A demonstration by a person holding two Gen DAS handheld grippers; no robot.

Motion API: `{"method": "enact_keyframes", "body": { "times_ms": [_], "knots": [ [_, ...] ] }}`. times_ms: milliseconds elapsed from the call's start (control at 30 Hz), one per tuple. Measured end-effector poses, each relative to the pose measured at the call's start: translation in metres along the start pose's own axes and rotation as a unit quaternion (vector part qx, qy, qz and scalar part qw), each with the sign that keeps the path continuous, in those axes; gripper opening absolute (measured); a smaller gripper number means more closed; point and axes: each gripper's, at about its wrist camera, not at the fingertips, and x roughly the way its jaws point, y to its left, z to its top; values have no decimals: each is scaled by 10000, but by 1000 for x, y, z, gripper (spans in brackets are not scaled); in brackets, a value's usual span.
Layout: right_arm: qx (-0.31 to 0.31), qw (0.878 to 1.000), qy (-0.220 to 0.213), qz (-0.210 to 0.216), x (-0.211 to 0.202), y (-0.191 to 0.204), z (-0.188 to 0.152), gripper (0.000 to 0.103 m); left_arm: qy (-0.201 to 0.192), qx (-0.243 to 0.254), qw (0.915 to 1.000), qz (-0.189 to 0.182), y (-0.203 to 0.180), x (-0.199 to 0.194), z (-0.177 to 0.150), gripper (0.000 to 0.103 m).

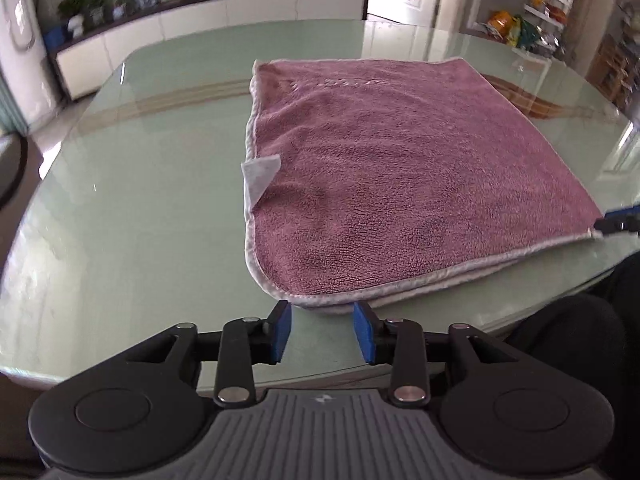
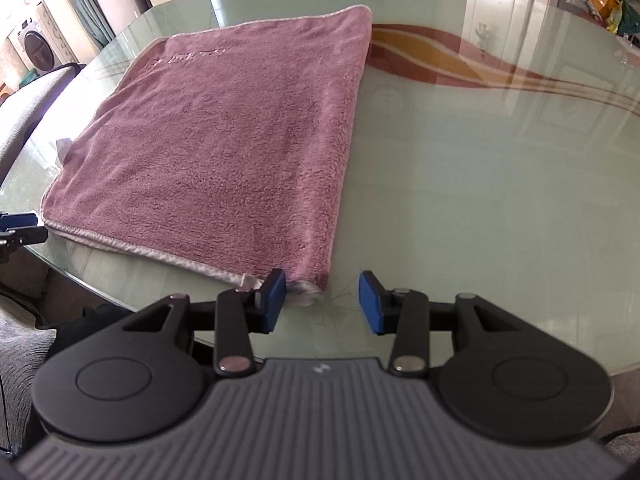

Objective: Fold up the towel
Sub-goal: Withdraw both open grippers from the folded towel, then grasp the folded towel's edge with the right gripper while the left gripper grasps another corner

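Note:
A mauve towel point(image 1: 400, 168) with a pale hem lies folded in two layers on the glass table point(image 1: 132, 208); a white label point(image 1: 258, 178) sticks out at its left edge. My left gripper point(image 1: 322, 334) is open just short of the towel's near left corner, with nothing between its blue pads. In the right wrist view the same towel point(image 2: 224, 148) lies left of centre. My right gripper point(image 2: 322, 306) is open at the near right corner, its left pad point(image 2: 274, 300) right beside the hem. Each gripper's tip shows at the edge of the other's view.
The pale green glass table point(image 2: 480, 184) has a brown and orange wave pattern point(image 2: 460, 64) to the right of the towel. A grey chair point(image 2: 32, 108) stands at the left. A low white cabinet point(image 1: 200, 28) and shelves point(image 1: 548, 4) line the room behind.

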Motion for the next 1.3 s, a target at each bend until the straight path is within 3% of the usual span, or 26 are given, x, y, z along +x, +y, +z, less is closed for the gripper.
{"method": "enact_keyframes", "body": {
  "times_ms": [500,733,933,1133,1300],
  "knots": [
    [-74,9999,75,-9,0,5,2,38,-180,893,9950,-402,-3,-1,8,52],
    [-95,9999,114,8,1,5,4,38,38,1742,9829,-594,-10,11,11,56],
    [-131,9998,143,-3,2,5,5,39,154,2053,9750,-839,-7,17,19,58],
    [-174,9997,174,6,2,6,6,39,188,2198,9707,-955,-4,20,23,51],
    [-218,9996,189,-10,2,7,7,40,259,2337,9682,-854,-6,17,22,37]
  ]
}}
